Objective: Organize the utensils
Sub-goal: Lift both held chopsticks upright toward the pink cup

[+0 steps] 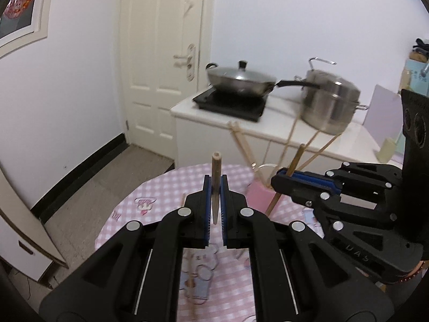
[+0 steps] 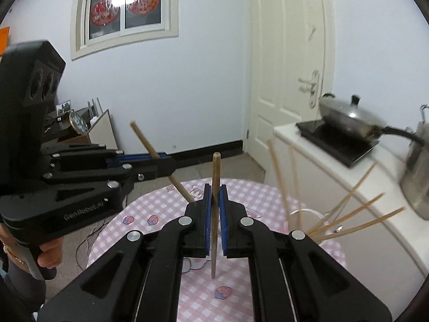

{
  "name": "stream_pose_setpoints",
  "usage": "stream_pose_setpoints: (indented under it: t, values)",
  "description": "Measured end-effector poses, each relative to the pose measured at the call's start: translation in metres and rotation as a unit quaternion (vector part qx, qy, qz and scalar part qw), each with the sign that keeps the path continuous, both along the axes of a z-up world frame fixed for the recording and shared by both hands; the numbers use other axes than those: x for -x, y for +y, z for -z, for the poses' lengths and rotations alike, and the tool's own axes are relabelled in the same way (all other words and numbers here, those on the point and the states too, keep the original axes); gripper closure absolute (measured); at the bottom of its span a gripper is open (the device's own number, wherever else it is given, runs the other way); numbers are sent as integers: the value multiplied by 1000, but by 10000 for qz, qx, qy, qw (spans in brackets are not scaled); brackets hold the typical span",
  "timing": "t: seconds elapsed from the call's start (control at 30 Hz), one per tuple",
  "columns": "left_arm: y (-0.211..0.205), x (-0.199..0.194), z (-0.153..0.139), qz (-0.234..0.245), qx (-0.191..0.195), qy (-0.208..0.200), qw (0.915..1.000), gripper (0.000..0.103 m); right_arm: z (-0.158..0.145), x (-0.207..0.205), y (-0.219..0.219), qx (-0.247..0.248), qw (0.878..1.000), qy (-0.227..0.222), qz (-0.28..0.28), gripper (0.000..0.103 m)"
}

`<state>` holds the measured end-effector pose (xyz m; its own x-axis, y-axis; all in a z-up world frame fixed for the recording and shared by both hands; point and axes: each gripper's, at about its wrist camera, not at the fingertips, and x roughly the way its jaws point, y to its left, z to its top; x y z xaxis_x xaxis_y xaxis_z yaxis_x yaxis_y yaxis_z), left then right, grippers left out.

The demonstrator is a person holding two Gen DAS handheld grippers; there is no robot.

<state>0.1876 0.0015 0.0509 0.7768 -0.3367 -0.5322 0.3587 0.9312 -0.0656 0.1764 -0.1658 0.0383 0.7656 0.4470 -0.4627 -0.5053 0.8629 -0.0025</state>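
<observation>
**Two chopsticks held up, one in each gripper**

The left gripper (image 1: pixel 215 187) has its jaws clamped on a wooden chopstick (image 1: pixel 216 179) that stands nearly upright between the blue pads, thick end up, its tip hanging free above the pink checked tablecloth (image 1: pixel 150 196). The right gripper (image 2: pixel 215 196) grips a second chopstick (image 2: pixel 215 214) in the same way, also close to upright.

Each camera sees the other gripper from the side. There the held chopstick looks tilted, and the black jaws cover its middle, so only the two ends show.

Past the jaws a clear glass cup (image 2: pixel 305 214) stands on the surface with several pale chopsticks (image 2: pixel 356 214) fanned out of it. In the right wrist view the gripper's linkage cuts off the lower part of the cup; in the left wrist view it is mostly hidden behind the right gripper and a pink object whose nature cannot be told. Under the left gripper a thin stick lies on the cloth, mostly masked by the jaws and blurred.

Beyond the table a white cabinet (image 1: pixel 222 139) carries an induction hob (image 1: pixel 230 104) with a lidded wok (image 1: pixel 238 79), and a steel pot (image 1: pixel 329 104); all are smeared by motion. A hand (image 2: pixel 49 255) grips the left gripper's handle at the frame's edge.
</observation>
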Motion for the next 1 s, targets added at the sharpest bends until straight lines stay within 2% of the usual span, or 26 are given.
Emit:
stream_pose_setpoints:
  t: [0.27, 0.4, 0.7, 1.0]
  values:
    - [-37, 8, -29, 242, 228, -340, 9989, 97, -38, 8, -40, -96, 9979, -475, 420, 99]
    - [-51, 3, -35, 321, 322, -390, 9982, 97, -46, 5, -57, -98, 9960, -607, 652, 99]
    - [-78, -17, -47, 390, 644, -505, 9959, 97, -53, -9, -73, -34, 9912, -839, 1020, 99]
    - [-83, -43, -53, 164, 1023, -579, 9929, 97, -55, -20, -83, -144, 9882, -967, 1180, 99]
